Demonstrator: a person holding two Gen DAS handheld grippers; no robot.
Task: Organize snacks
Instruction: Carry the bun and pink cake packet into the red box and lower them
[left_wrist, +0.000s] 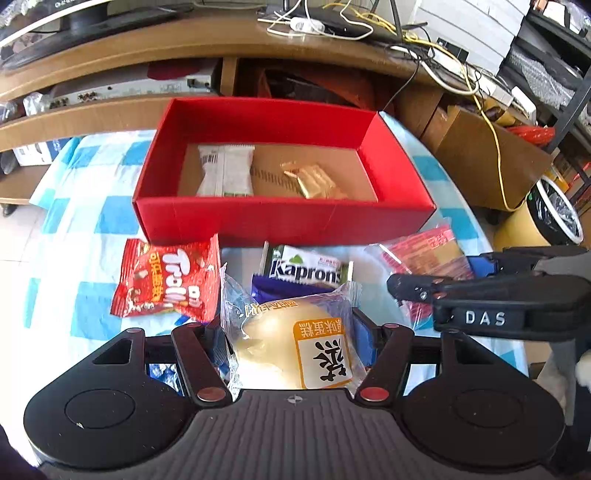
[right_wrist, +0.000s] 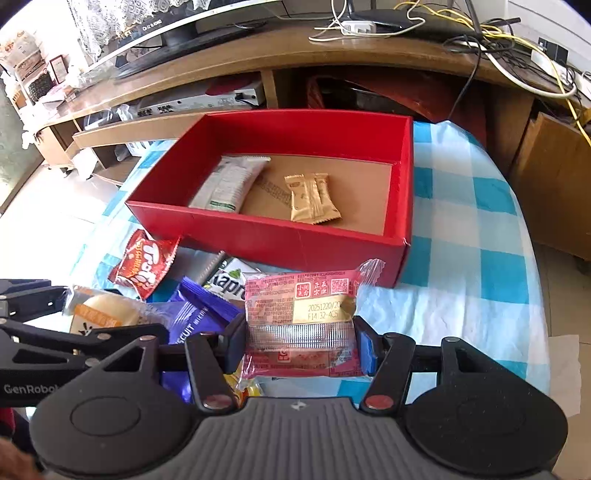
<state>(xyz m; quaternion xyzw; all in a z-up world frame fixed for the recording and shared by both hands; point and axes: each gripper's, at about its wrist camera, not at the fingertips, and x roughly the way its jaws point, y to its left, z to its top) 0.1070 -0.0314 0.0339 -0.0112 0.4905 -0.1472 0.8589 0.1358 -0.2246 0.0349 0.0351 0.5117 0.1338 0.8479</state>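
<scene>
A red open box (left_wrist: 280, 221) (right_wrist: 280, 240) sits on the checked tablecloth; it holds a white packet (left_wrist: 227, 170) (right_wrist: 229, 182) and a gold packet (left_wrist: 314, 181) (right_wrist: 312, 197). My left gripper (left_wrist: 291, 345) is shut on a clear-wrapped yellow cake (left_wrist: 291, 343), also seen in the right wrist view (right_wrist: 107, 306). My right gripper (right_wrist: 301, 341) is shut on a red-and-gold pastry packet (right_wrist: 301, 306) (left_wrist: 432, 251). A red Trolli bag (left_wrist: 168, 280) (right_wrist: 142, 264), a Kaprons packet (left_wrist: 306, 267) (right_wrist: 227, 280) and a purple biscuit packet (right_wrist: 199, 314) lie before the box.
The round table with the blue-and-white cloth (right_wrist: 480, 229) ends close to the right. A wooden TV stand (right_wrist: 295, 51) with cables and shelves stands behind the box. A cardboard box (left_wrist: 487, 158) and a bin (left_wrist: 554, 214) stand on the floor at right.
</scene>
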